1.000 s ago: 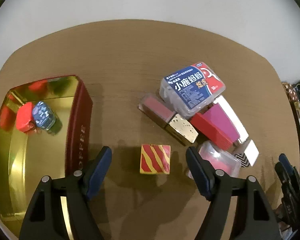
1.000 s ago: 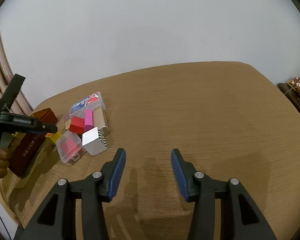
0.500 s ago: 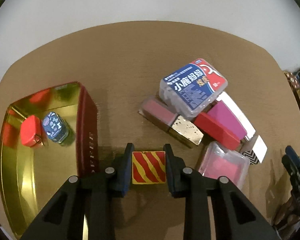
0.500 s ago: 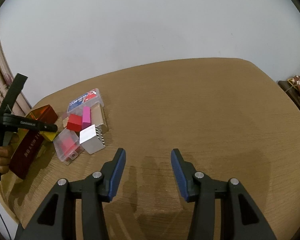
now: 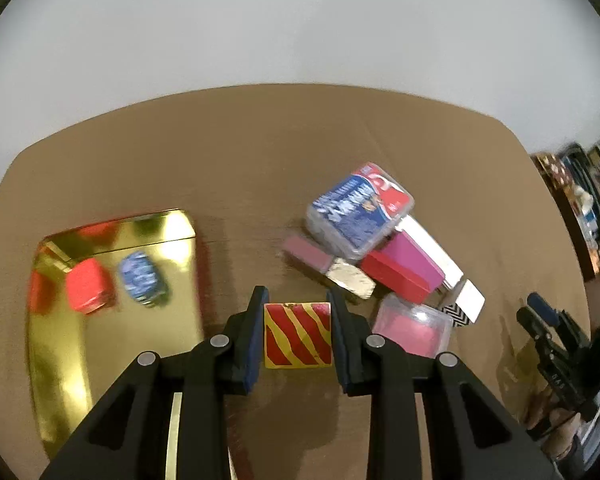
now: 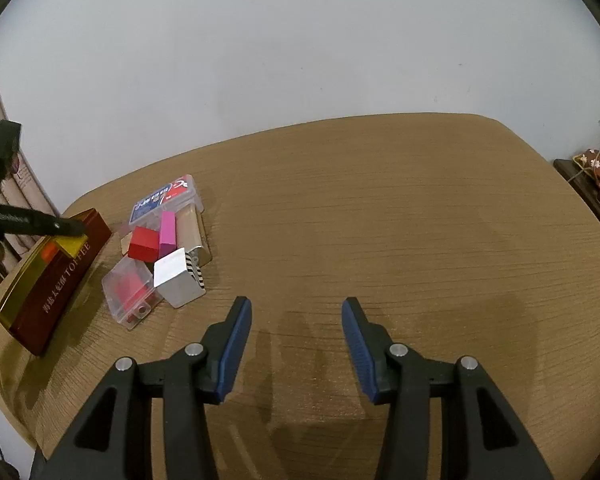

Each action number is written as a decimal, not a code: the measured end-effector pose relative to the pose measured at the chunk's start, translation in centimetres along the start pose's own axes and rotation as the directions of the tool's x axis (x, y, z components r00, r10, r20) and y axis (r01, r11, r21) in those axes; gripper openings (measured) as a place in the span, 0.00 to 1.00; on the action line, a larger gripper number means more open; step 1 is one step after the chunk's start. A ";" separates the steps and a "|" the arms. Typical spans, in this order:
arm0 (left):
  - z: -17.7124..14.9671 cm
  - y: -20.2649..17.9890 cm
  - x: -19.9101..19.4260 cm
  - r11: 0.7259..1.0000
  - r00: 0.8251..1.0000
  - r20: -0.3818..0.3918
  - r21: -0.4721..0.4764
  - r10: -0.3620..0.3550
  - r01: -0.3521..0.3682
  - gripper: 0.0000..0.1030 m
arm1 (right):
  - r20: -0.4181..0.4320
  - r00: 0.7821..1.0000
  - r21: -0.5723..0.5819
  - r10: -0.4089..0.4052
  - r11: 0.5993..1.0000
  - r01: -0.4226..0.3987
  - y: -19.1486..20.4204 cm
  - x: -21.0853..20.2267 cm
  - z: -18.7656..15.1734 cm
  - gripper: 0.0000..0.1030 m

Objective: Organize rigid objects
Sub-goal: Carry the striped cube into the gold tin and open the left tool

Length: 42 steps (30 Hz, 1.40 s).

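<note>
My left gripper [image 5: 298, 300] is shut on a red-and-gold striped box [image 5: 298, 334], lifted above the brown table. To its left lies an open gold tin [image 5: 60, 360] holding a red case [image 5: 86, 291] and a small blue patterned tin [image 5: 142, 278]. To the right is a heap: a blue-labelled clear box [image 5: 358, 216], a red block [image 5: 394, 276], a pink block [image 5: 414, 258], a gold-ended box [image 5: 348, 284], a clear case with red inside [image 5: 412, 330]. My right gripper [image 6: 297, 308] stands open over bare table, with the heap [image 6: 164, 252] and the red-walled tin [image 6: 60, 280] to its left.
A white box with a zigzag side [image 6: 178, 278] lies at the near end of the heap. The round table's edge [image 6: 560, 184] curves off at the right, with clutter [image 6: 596, 164] beyond it. The other gripper [image 5: 556, 340] shows at the right edge of the left wrist view.
My left gripper closed on the striped box and then rose with it off the table. The right gripper has stayed in place, still open.
</note>
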<state>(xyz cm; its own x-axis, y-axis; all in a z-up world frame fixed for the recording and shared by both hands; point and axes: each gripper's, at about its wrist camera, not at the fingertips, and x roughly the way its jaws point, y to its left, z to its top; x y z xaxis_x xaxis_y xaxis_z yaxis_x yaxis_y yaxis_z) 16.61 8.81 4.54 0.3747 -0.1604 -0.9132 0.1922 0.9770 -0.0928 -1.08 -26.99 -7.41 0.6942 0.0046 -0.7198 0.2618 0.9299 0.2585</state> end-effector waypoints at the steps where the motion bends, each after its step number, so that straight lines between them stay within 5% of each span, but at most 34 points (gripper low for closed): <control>1: 1.0 0.8 0.3 1.000 1.000 0.005 -0.012 0.017 -0.017 0.25 | 0.000 1.000 -0.001 -0.001 1.000 0.001 0.0 0.0 0.0 0.47; 6: 0.2 5.3 -2.1 0.988 0.993 0.010 -0.109 0.114 -0.112 0.25 | -0.001 1.000 -0.004 -0.005 1.000 0.005 0.1 0.0 -0.1 0.47; 12: -0.6 13.0 -1.4 0.959 0.981 -0.111 -0.222 0.157 -0.179 0.25 | -0.007 1.000 -0.010 -0.016 1.000 0.015 0.4 0.4 0.0 0.47; 24: -1.6 16.4 2.6 0.941 0.961 -0.175 -0.227 0.213 -0.250 0.25 | -0.033 0.999 -0.030 -0.037 0.999 0.036 1.0 1.4 0.0 0.47; 29: -1.5 16.0 2.6 0.928 0.947 -0.134 -0.199 0.293 -0.315 0.28 | -0.043 0.998 -0.043 -0.046 0.998 0.044 1.4 1.8 0.1 0.47; 35: -1.5 12.6 -2.0 0.929 0.938 0.012 -0.148 0.346 -0.340 0.48 | -0.014 0.999 -0.043 -0.036 0.998 0.035 1.3 1.3 0.0 0.48; 42: -4.9 3.5 -6.7 0.975 0.968 0.118 -0.052 0.222 -0.217 0.55 | -0.054 0.996 -0.153 0.066 0.985 -0.074 4.6 1.2 0.4 0.48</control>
<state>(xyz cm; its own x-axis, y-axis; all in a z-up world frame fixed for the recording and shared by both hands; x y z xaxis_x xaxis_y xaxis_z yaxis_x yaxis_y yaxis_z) 10.28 13.99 8.40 0.5123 0.0453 -0.8576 0.0584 0.9945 0.0874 1.18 -22.84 -6.84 0.6726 0.0862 -0.7350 0.1039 0.9724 0.2091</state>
